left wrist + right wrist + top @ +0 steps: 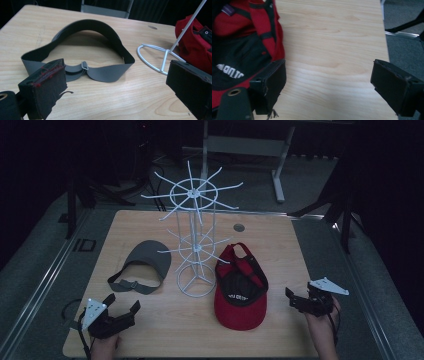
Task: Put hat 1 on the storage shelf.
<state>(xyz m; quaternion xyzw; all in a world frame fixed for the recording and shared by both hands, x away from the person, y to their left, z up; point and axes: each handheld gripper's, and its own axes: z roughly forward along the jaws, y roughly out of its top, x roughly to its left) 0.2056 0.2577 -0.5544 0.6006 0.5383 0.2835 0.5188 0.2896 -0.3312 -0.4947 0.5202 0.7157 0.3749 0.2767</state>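
Grey visor [141, 266] lying flat on the wooden table [280, 245], to the left of the white wire rack [196, 237]; its strap faces the person, its brim points away. Red cap [240, 287] lying upside down to the right of the rack's ring base, its dark lining and a white printed label uppermost. The rack's prongs carry nothing, so, judged from this layout, the hanging of the headwear has not begun: both pieces remain to be picked up and hooked on. Left gripper [122, 303] near the table's front left edge, aimed at the visor; in the left gripper view its jaws stand wide apart with the visor's strap [86, 66] ahead of them, close to but not between the pads, and nothing held. Right gripper [295, 298] at the front right, just beside the cap; in the right gripper view its jaws are likewise spread wide over bare wood, the cap's red fabric [249, 37] lying behind and beside the left-hand pad; contact cannot be determined, and nothing is gripped.
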